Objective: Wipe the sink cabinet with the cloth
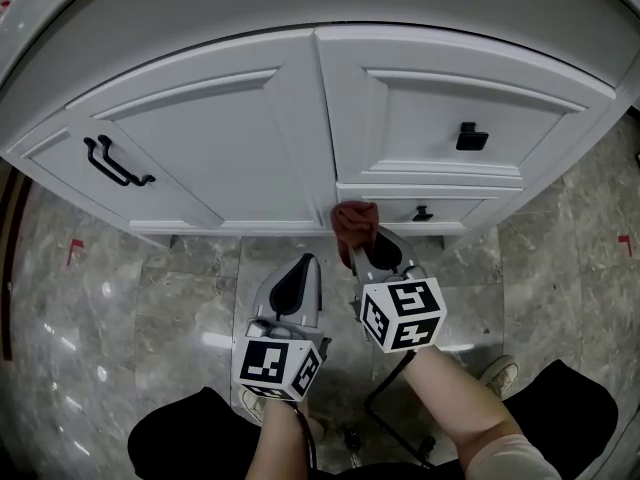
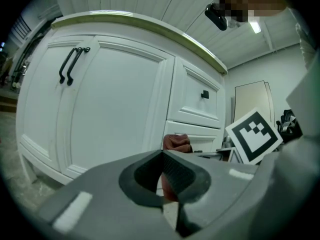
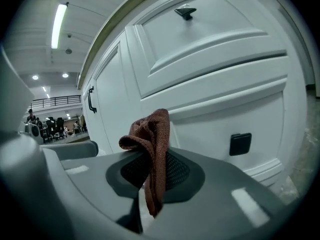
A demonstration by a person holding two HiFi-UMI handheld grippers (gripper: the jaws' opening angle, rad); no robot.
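Note:
The white sink cabinet (image 1: 230,138) fills the top of the head view, with a door at left and two drawers at right. A rust-brown cloth (image 1: 355,222) is bunched against the lower drawer's left end. My right gripper (image 1: 368,250) is shut on the cloth (image 3: 151,149), which sticks up between its jaws close to the lower drawer (image 3: 220,129). My left gripper (image 1: 296,280) hangs lower and to the left, shut with nothing in it, pointing at the cabinet door (image 2: 110,109). The cloth (image 2: 176,142) shows beyond its jaws.
A black double handle (image 1: 116,163) sits on the door; black knobs (image 1: 471,136) mark the upper and lower drawer (image 1: 422,213). Grey marble floor tiles (image 1: 120,308) spread below. The person's shoes (image 1: 498,373) and dark trousers are at the bottom.

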